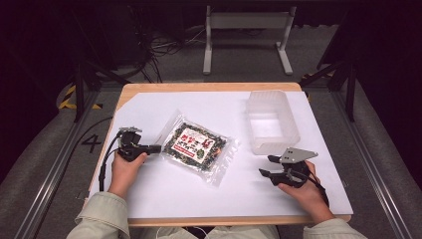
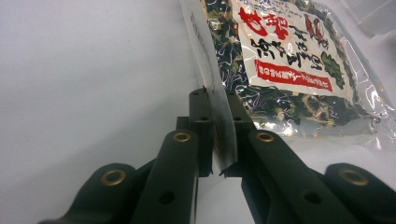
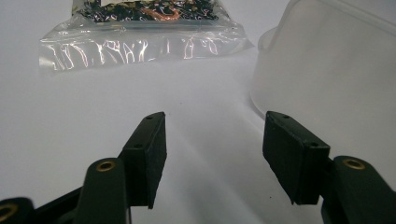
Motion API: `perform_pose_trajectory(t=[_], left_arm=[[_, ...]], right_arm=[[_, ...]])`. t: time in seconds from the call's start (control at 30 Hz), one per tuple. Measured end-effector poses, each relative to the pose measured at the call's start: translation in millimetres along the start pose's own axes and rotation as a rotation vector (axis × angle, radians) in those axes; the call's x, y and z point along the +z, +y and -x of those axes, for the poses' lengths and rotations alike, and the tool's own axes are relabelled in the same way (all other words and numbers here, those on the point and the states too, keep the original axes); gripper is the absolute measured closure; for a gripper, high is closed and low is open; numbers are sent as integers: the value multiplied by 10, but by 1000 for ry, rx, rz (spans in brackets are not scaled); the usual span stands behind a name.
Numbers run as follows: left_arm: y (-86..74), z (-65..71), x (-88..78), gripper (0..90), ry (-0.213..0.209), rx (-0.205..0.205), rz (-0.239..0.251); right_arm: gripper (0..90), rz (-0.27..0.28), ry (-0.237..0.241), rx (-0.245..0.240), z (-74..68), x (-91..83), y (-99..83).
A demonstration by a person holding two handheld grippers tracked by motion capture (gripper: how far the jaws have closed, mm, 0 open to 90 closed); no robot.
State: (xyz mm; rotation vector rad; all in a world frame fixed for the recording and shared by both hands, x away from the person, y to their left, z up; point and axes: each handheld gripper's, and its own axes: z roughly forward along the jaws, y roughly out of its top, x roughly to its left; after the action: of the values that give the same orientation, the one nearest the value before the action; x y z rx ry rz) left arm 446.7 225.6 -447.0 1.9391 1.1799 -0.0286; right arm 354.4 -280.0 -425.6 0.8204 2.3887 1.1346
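Observation:
A clear plastic bag of dark dried food with a white and red label (image 1: 196,145) lies on the white sheet in the middle of the table. My left gripper (image 1: 155,148) is at the bag's left side, shut on its sealed clear edge (image 2: 219,126); the label (image 2: 289,51) lies beyond the jaws. My right gripper (image 1: 266,166) rests near the front right, open, nothing between its fingers (image 3: 152,149). The bag's near clear end (image 3: 140,46) lies ahead of it, apart from the jaws.
A translucent plastic bin (image 1: 271,122) stands at the back right of the white sheet (image 1: 174,189), just beyond my right gripper; its wall (image 3: 336,74) sits close on the right. A grey metal stand (image 1: 246,35) is on the floor behind the table.

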Motion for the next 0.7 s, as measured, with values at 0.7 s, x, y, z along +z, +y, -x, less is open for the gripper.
perform_pose_trajectory(t=[0.7], left_arm=[[85,333,-503,896,-67,84,261]], right_arm=[[397,14,11,-3,-6,-12,8]])
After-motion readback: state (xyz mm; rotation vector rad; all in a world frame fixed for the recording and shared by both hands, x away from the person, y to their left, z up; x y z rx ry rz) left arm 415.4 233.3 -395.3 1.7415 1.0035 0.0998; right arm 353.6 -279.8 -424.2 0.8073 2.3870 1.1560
